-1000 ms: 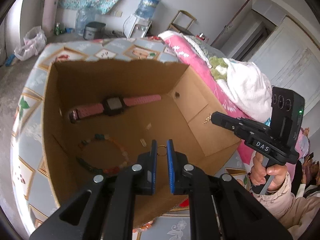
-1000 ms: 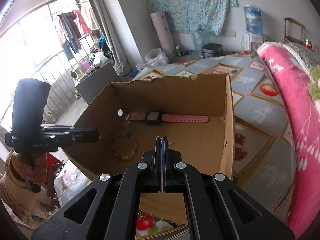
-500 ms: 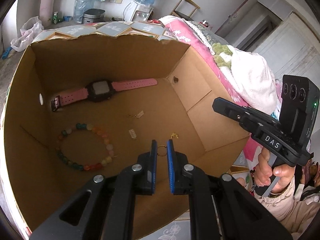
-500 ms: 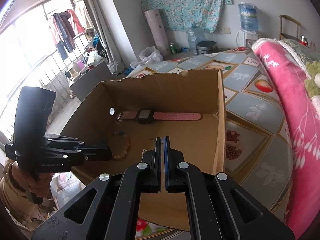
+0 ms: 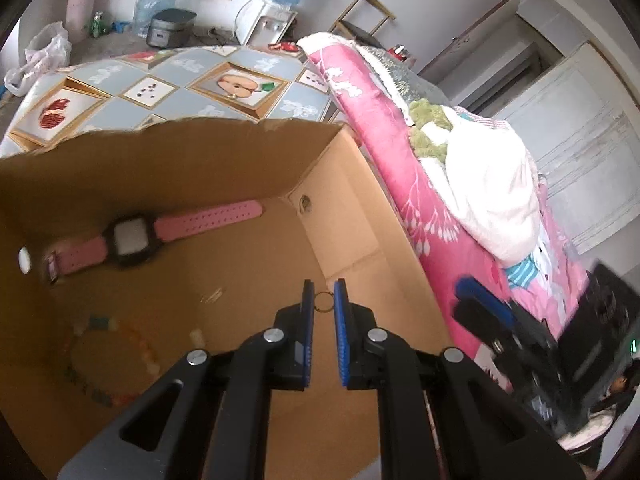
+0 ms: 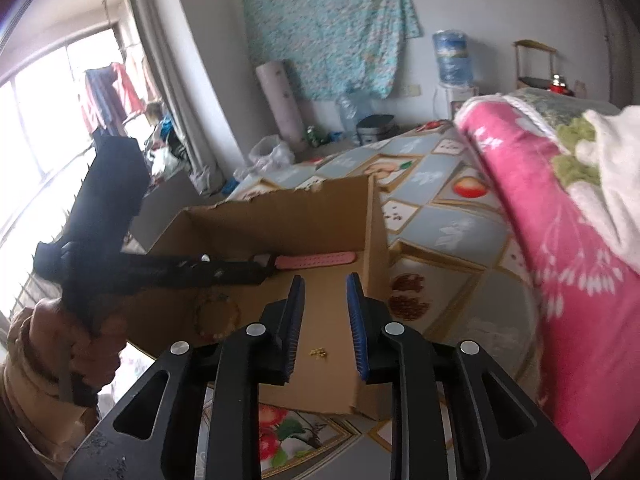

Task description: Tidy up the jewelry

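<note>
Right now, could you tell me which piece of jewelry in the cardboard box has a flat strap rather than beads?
The pink-strapped watch with the black square case, lying along the far wall; the multicoloured bead bracelet is a closed loop.

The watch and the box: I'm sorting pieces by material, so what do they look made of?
The watch: its pink strap looks like matte rubber or silicone, with rows of punched holes, and its case like dark plastic. The box: plain brown cardboard, with a torn, ragged top edge.
</note>
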The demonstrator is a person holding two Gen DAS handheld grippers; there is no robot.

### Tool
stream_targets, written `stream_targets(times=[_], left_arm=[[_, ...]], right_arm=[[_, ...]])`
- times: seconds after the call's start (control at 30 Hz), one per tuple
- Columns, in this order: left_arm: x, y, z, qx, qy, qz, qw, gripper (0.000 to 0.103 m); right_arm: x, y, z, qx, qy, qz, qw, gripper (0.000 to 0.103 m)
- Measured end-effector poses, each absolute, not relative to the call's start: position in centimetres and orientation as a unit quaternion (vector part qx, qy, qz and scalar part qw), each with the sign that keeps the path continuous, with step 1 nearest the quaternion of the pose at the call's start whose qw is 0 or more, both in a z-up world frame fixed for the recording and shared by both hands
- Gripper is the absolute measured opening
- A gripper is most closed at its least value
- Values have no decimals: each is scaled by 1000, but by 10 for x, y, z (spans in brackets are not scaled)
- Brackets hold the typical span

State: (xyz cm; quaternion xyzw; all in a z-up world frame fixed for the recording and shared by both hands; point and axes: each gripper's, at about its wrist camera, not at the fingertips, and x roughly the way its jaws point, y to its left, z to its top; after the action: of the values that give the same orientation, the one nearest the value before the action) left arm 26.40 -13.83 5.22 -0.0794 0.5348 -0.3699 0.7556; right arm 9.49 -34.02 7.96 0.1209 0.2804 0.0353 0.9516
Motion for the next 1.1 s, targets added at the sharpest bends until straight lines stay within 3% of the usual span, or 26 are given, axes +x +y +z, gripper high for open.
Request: stream_targets(times=[0.23, 0.67, 0.83, 1.1], left_arm=[[291, -155, 39, -95, 571, -339, 742, 9], [288, -139, 56, -127, 549, -340, 753, 12], [271, -110, 81, -135, 514, -346, 773, 12], [198, -29, 114, -142, 417, -347, 828, 31]], right_arm=[[82, -353, 82, 128, 268, 20, 955, 24], [68, -362, 80, 142, 261, 13, 955, 25], [56, -356, 84, 136, 252, 14, 958, 33], [32, -344, 84, 109, 250, 20, 962, 33]])
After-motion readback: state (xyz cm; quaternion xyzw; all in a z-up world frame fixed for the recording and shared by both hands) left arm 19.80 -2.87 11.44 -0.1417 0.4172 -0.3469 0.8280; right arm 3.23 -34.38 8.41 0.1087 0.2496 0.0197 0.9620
